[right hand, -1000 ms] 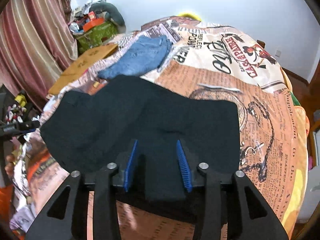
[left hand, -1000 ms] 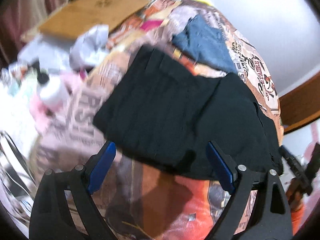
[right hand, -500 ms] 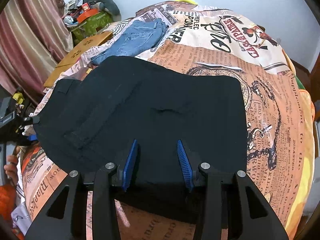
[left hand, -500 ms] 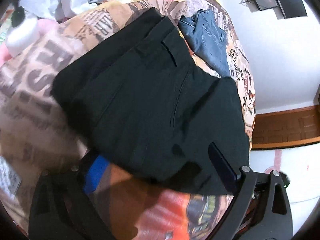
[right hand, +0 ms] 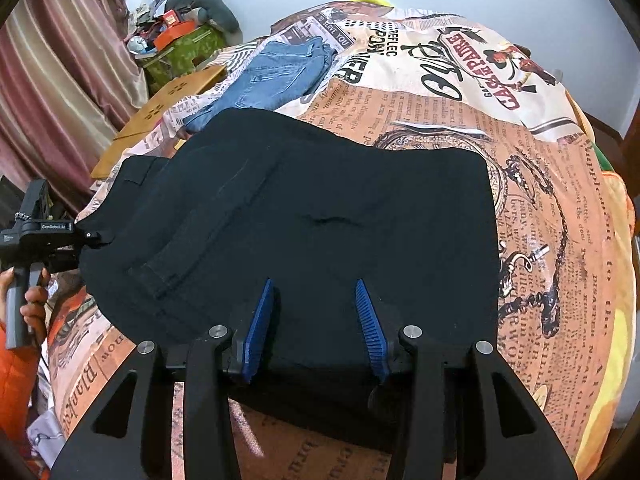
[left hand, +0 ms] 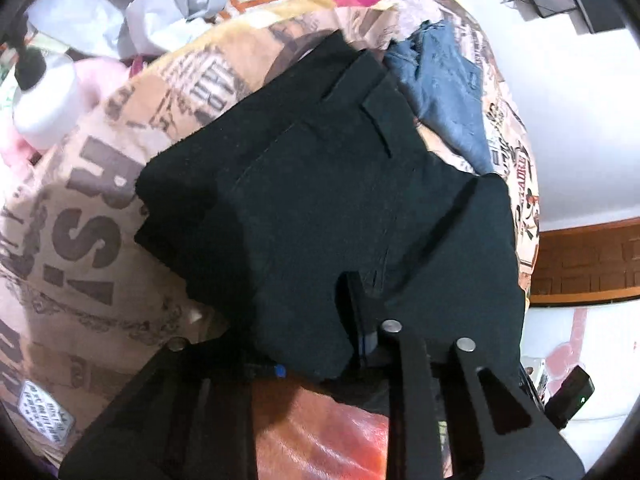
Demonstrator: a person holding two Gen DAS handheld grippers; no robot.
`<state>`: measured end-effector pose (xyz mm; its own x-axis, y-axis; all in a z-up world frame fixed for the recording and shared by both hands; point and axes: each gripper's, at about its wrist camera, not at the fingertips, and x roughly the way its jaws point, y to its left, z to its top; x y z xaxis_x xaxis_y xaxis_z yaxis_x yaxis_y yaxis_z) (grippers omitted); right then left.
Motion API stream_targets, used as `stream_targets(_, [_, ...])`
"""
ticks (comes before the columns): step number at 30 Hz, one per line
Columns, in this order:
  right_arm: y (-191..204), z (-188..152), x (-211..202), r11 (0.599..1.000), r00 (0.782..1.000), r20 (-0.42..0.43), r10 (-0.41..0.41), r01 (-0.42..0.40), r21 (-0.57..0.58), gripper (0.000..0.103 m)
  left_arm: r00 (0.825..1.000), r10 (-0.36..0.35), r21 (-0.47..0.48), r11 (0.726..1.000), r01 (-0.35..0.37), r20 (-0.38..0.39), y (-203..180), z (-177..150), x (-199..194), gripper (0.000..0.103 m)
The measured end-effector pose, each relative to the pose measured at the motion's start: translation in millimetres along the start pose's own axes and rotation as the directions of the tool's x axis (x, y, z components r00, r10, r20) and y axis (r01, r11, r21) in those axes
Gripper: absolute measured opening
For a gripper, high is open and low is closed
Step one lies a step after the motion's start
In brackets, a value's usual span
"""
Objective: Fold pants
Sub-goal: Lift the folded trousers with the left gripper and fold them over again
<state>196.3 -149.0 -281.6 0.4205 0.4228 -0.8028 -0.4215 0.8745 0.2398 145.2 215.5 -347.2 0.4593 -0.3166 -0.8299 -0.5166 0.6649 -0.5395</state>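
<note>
the left gripper (left hand: 320, 344) is closing on the black pants (left hand: 340, 200) edge at lower centre; it may catch only 1 layer. the right gripper (right hand: 316, 328) holds a thick fold, which may slip.

**Hidden under the black cloth**

The black pants (left hand: 344, 200) cover the fingertips of the left gripper (left hand: 320, 344), so the pads barely show as the jaws close on the fabric. The right gripper (right hand: 316, 332) hides the near hem. The hand (right hand: 34, 300) is cut off at the left edge.
</note>
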Motion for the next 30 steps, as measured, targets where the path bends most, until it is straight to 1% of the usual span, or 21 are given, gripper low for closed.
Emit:
stream_targets(1, [-0.1,0.4,0.2,1.0,1.0,0.0,0.002,-0.002,0.0,0.04,1.0,0.011,0.029,1.0,-0.012,0.017,-5.5,-0.3,-5.2,0.021])
stream_targets(3, [-0.1,0.3,0.1,1.0,1.0,0.001,0.001,-0.001,0.0,0.04,0.996,0.044,0.119,0.992,-0.052,0.075,-25.8,-2.6,-19.3,0.02])
stream_targets(5, [-0.4,0.4,-0.4,1.0,1.0,0.003,-0.001,0.001,-0.001,0.04,0.99,0.047,0.193,0.978,-0.072,0.133,-47.7,-2.2,-34.4,0.019])
stream_targets(8, [-2.6,1.1,-4.2,1.0,1.0,0.013,-0.001,0.001,0.005,0.04,0.979,0.018,0.269,0.96,-0.073,0.201,-82.0,2.5,-55.7,0.018])
stream_targets(10, [-5.6,0.3,-10.4,1.0,0.999,0.032,0.002,-0.003,0.017,0.04,0.973,-0.004,0.315,0.946,-0.071,0.233,-107.8,6.9,-66.9,0.017])
stream_targets(13, [-14.5,-3.1,-22.1,0.999,0.998,0.067,-0.009,0.007,0.035,0.04,0.963,-0.048,0.379,0.924,-0.058,0.264,-146.0,10.3,-78.9,0.017])
stream_targets(14, [-17.5,-4.2,-24.7,0.999,0.997,0.075,-0.008,0.005,0.035,0.04,0.959,-0.069,0.407,0.912,-0.051,0.275,-163.1,10.0,-82.4,0.017])
stream_targets(16, [-29.7,-6.0,-30.0,0.998,0.996,0.084,-0.034,0.029,0.052,0.04,0.954,-0.097,0.455,0.889,-0.046,0.285,-188.9,6.8,-87.0,0.017])
stream_targets(19, [-52.2,-9.8,-39.1,0.993,0.994,0.088,-0.065,0.056,0.099,0.04,0.948,-0.144,0.527,0.849,-0.03,0.285,-230.4,-1.5,-88.9,0.017])
stream_targets(20, [-59.0,-11.5,-43.2,0.992,0.993,0.093,-0.072,0.061,0.112,0.04,0.945,-0.167,0.559,0.829,-0.02,0.28,-247.9,-6.4,-88.5,0.017])
stream_targets(21, [-67.2,-14.3,-47.7,0.989,0.992,0.1,-0.081,0.068,0.128,0.04,0.944,-0.18,0.578,0.816,-0.012,0.275,-260.9,-9.0,-86.6,0.017])
stream_targets(23, [-77.4,-18.5,-51.6,0.987,0.992,0.097,-0.083,0.068,0.146,0.04,0.943,-0.216,0.622,0.783,0.013,0.252,-288.8,-18.1,-83.0,0.017])
stream_targets(24, [-81.6,-21.5,-50.0,0.986,0.994,0.08,-0.076,0.063,0.154,0.04,0.943,-0.228,0.638,0.77,0.023,0.242,-299.0,-21.8,-80.3,0.017])
stream_targets(27, [-82.3,-31.5,-35.0,0.99,0.999,0.01,-0.049,0.048,0.136,0.04,0.945,-0.266,0.688,0.723,0.065,0.19,-332.5,-36.2,-68.7,0.017])
stream_targets(30, [-78.2,-36.6,-31.7,0.991,0.998,0.027,-0.055,0.052,0.123,0.04,0.952,-0.286,0.732,0.671,0.118,0.108,-358.2,-55.2,-48.4,0.017])
